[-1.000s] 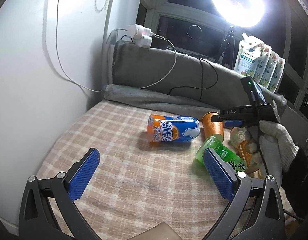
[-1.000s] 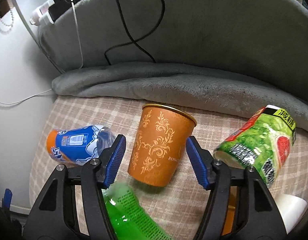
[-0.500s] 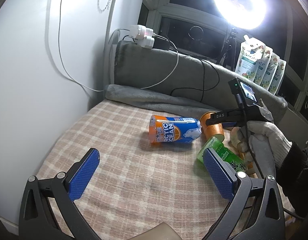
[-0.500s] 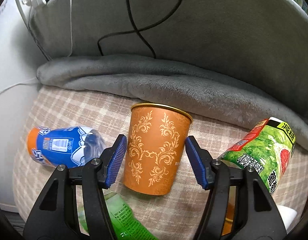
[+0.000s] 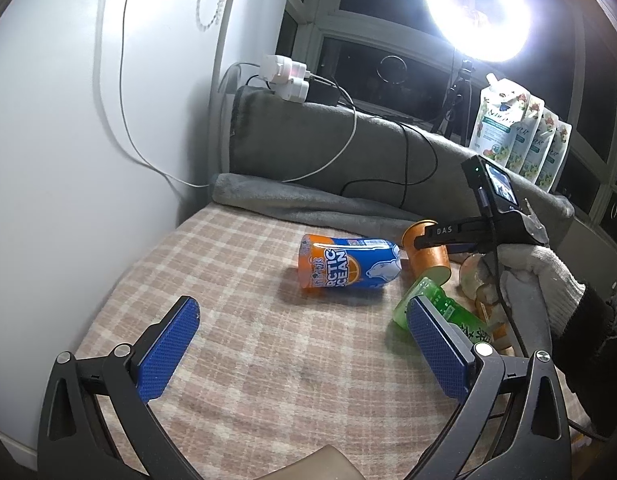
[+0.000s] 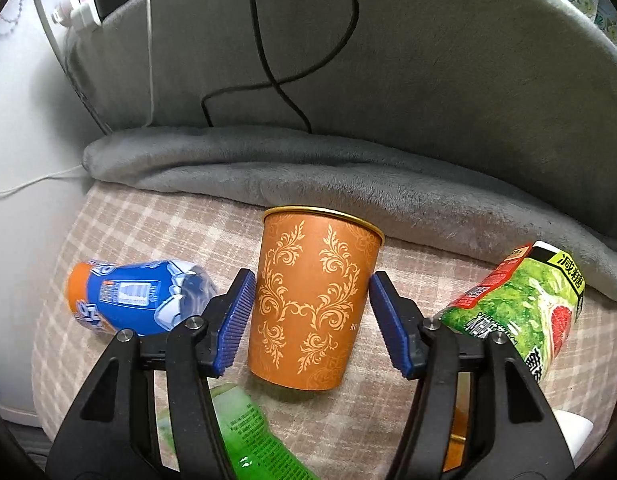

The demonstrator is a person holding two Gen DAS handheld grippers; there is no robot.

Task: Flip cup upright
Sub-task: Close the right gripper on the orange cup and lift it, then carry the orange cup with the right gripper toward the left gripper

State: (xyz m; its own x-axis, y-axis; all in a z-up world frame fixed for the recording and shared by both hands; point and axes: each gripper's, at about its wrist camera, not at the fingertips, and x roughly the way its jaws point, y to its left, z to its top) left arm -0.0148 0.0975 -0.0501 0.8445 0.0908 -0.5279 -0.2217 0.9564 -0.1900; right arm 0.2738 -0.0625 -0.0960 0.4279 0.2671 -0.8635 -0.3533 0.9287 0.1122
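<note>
An orange paper cup with gold scrollwork stands upright, rim up, on the checked cloth. My right gripper is open, its blue pads on either side of the cup with a small gap on each side. In the left wrist view the cup shows partly behind the right gripper, held by a gloved hand. My left gripper is open and empty, low over the near part of the cloth.
A blue and orange bottle lies on its side left of the cup. A green bottle lies in front of it. A green carton leans at the right. A grey blanket roll with cables lies behind.
The cup went from tilted to standing upright between the right pads. The right gripper moved in closer and slightly left; its pads now stand a little off the cup. The left gripper stayed put.
</note>
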